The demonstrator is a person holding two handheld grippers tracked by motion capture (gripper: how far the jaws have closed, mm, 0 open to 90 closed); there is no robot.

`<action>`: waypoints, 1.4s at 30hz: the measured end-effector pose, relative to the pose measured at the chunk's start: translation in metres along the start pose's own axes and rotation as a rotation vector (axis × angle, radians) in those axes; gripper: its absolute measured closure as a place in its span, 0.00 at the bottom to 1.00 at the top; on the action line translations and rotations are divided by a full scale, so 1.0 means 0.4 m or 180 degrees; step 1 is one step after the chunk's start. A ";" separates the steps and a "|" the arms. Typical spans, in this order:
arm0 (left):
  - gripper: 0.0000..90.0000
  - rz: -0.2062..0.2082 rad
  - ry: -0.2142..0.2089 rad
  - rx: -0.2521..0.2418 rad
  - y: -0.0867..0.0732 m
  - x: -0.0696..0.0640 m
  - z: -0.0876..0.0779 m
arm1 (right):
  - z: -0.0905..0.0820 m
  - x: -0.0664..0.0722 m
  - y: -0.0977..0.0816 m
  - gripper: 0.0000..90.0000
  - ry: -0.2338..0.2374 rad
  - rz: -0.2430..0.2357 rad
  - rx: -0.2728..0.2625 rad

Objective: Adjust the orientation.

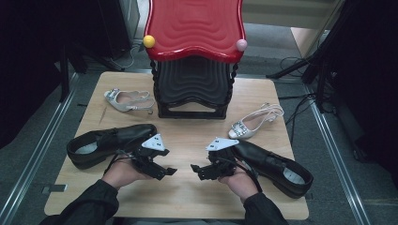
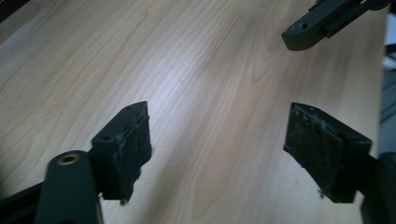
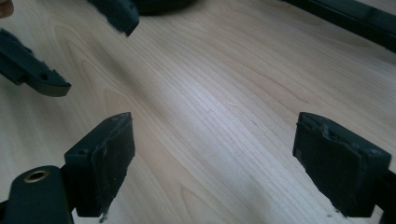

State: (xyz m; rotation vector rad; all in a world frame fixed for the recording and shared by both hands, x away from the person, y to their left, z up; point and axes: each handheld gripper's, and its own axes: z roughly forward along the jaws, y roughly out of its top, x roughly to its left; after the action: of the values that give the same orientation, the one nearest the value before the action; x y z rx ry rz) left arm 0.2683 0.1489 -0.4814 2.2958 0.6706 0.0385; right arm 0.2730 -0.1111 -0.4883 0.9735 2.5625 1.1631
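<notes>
Here the left gripper [image 1: 170, 172] lies low over the near middle of the pale wooden table [image 1: 187, 197], its jaws spread wide with bare wood grain between them in the left gripper view [image 2: 217, 154]; it holds and touches nothing. The right gripper [image 1: 193, 168] faces it from the other side, tips pointing toward the left one, the two near each other but apart. Its jaws also stand wide in the right gripper view [image 3: 212, 163], with only tabletop between the worn dark pads [image 3: 114, 163].

Between and ahead of the grippers the wood is bare up to the black tiered stand with a glossy red wavy top [image 1: 195, 28], which sits at the far middle of the table. The near edge lies just behind the person's hands and dark sleeves.

Just behind the left hand [image 1: 123, 172] lies a black leather lace-up shoe [image 1: 105, 143], set across the left side and reaching close to the left edge. A second black leather shoe [image 1: 277, 166] lies just behind the right hand [image 1: 239, 180], angled toward the near right corner.

Farther back, a pale slingback heeled shoe with a jewelled buckle [image 1: 129, 100] rests to the left of the stand, and a matching pale slingback shoe [image 1: 256, 122] lies to its right, near the right edge.
</notes>
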 end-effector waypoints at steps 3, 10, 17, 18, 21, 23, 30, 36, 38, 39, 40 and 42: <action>0.33 0.0000 -0.0015 0.0019 0.000 -0.014 -0.009 | -0.015 0.006 0.003 0.15 0.0003 0.0009 0.0029; 0.42 -0.0180 -0.0082 -0.0079 -0.016 -0.016 -0.017 | -0.059 0.001 -0.008 0.14 0.0136 -0.0110 0.0024; 0.35 -0.0072 0.0033 -0.0105 -0.002 -0.013 -0.022 | -0.063 -0.007 -0.008 0.18 0.0172 -0.0142 0.0019; 0.35 -0.0046 0.0058 -0.0087 -0.001 -0.014 -0.026 | -0.065 -0.011 -0.009 0.21 0.0162 -0.0144 0.0017; 0.35 -0.0084 0.0015 -0.0080 0.001 -0.008 -0.031 | -0.067 -0.014 -0.009 0.24 0.0150 -0.0140 0.0011; 0.33 -0.0117 -0.0023 -0.0056 0.003 -0.001 -0.034 | -0.069 -0.017 -0.009 0.27 0.0167 -0.0146 0.0005; 0.22 -0.0122 -0.0119 0.0032 0.002 0.005 -0.037 | -0.068 -0.021 -0.003 0.35 0.0197 -0.0178 0.0103; 0.33 -0.0157 -0.0001 -0.0020 0.006 0.008 -0.051 | -0.067 -0.029 -0.006 0.37 0.0191 -0.0161 0.0139; 0.35 -0.0199 0.0027 -0.0016 0.008 0.012 -0.054 | -0.069 -0.031 -0.005 0.37 0.0190 -0.0130 0.0128; 0.36 -0.0224 0.0065 -0.0003 0.009 0.014 -0.057 | -0.071 -0.032 -0.005 0.37 0.0185 -0.0131 0.0116; 0.38 -0.0253 0.0088 0.0022 0.010 0.015 -0.057 | -0.072 -0.033 -0.004 0.37 0.0182 -0.0135 0.0110; 0.40 -0.0291 0.0106 0.0031 0.010 0.016 -0.058 | -0.073 -0.034 -0.004 0.37 0.0168 -0.0137 0.0096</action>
State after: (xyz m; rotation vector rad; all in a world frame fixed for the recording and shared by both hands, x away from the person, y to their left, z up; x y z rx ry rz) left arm 0.2705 0.1645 -0.4628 2.2755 0.7938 0.0305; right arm 0.2711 -0.1384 -0.4710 0.9009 2.6359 1.1573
